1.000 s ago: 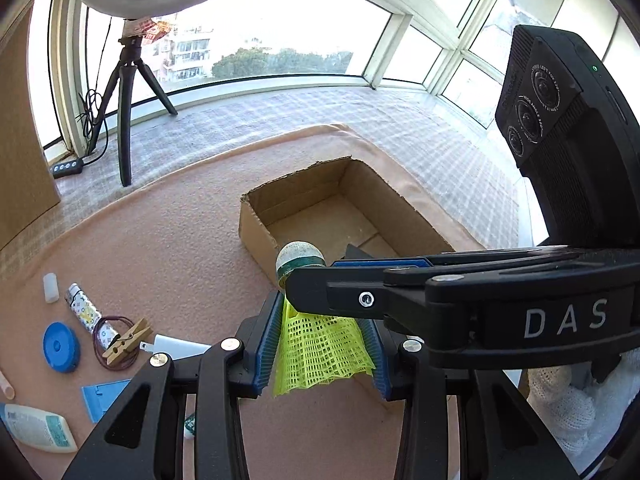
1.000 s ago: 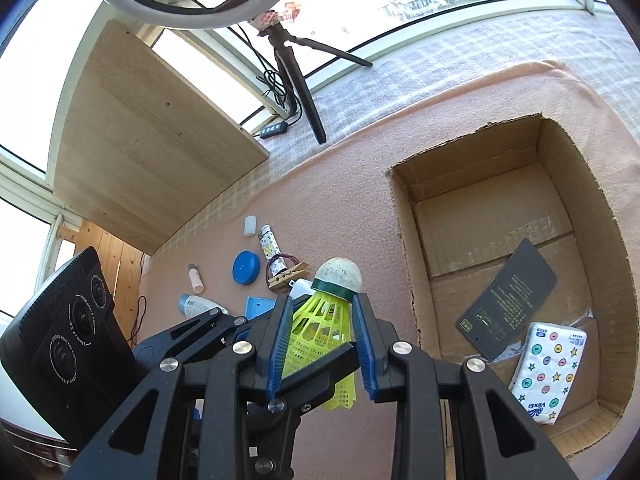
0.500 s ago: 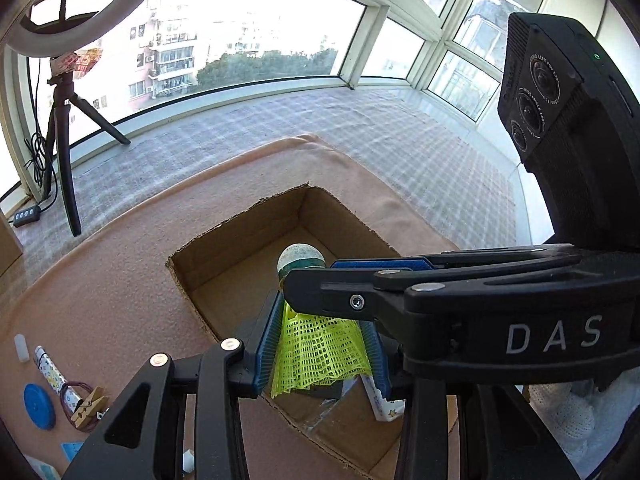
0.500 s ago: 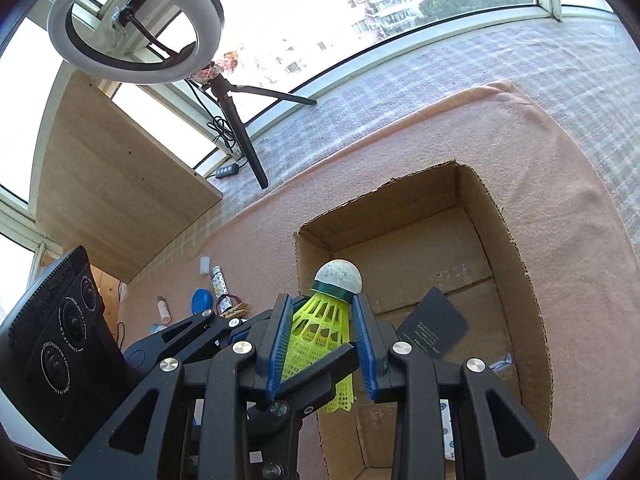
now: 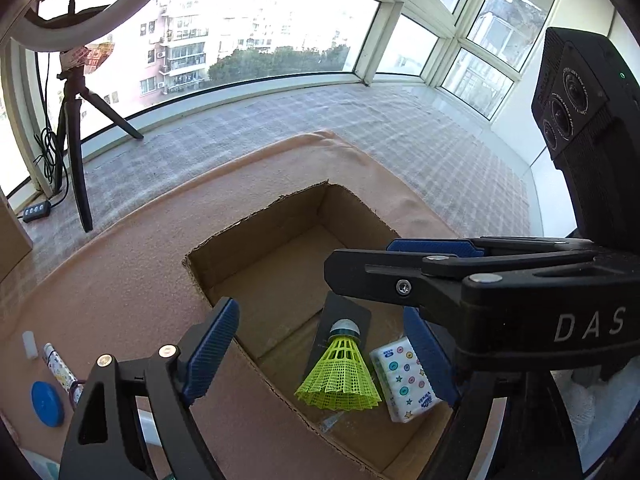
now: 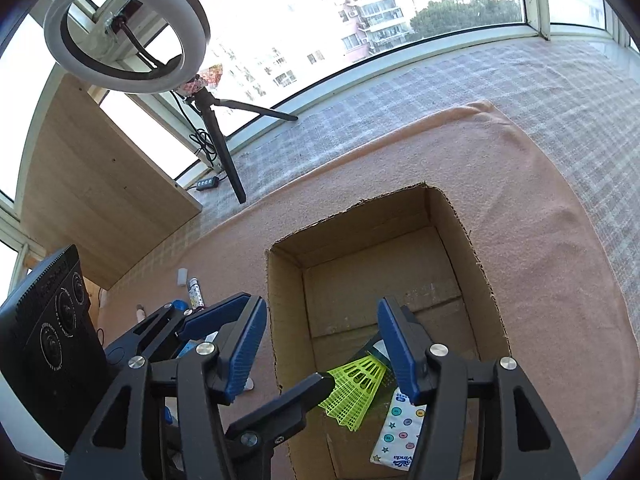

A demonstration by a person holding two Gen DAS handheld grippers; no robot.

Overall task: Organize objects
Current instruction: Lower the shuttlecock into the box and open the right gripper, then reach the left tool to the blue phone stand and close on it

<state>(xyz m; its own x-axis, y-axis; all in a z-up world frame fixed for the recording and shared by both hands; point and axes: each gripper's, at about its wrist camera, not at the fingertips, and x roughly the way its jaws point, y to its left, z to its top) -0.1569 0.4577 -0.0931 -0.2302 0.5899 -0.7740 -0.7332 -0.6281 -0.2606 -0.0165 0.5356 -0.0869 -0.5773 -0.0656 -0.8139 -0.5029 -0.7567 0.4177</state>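
**Shuttlecock in box, both grippers released**

I see the cardboard box (image 5: 276, 232) on the peach blanket (image 6: 540, 248). My left gripper (image 5: 320, 344) and right gripper (image 6: 320, 340) hover above it, both spread wide and empty. The yellow shuttlecock (image 5: 340, 376) lies inside on the dark card (image 5: 346, 312), beside the tissue pack (image 5: 404, 380).

Two wrist fisheyes, close above, both facing down into cardboard box (image 5: 280, 236).
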